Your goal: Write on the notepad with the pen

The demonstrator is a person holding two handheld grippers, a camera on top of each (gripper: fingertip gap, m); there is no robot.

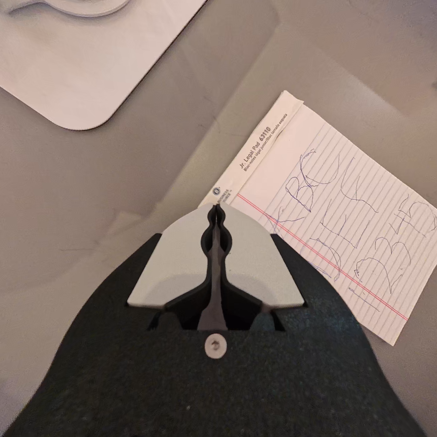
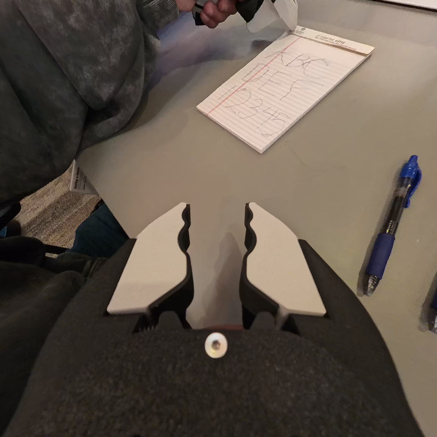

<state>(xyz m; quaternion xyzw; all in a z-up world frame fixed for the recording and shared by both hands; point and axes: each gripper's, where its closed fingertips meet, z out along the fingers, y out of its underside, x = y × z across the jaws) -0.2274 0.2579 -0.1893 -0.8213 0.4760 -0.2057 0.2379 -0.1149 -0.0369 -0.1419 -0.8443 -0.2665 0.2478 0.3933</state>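
Observation:
A white lined notepad [image 1: 331, 212] with blue handwriting lies on the grey table; it also shows in the right wrist view [image 2: 283, 89]. My left gripper [image 1: 216, 207] is shut with nothing between its fingers, and its tips rest at the pad's top binding corner. It shows far off in the right wrist view [image 2: 289, 26], held by a hand [image 2: 212, 14]. A blue pen [image 2: 392, 224] lies on the table, right of my right gripper [image 2: 217, 205]. That gripper is open and empty above the table, short of the pad.
A white mat with rounded corners [image 1: 71, 59] lies at the far left of the table. A second pen [image 2: 432, 307] shows partly at the right edge. A person's grey sleeve [image 2: 71, 71] and the table's near-left edge [image 2: 113, 212] lie to the left. My right fingertips sit around 30 cm from my left ones.

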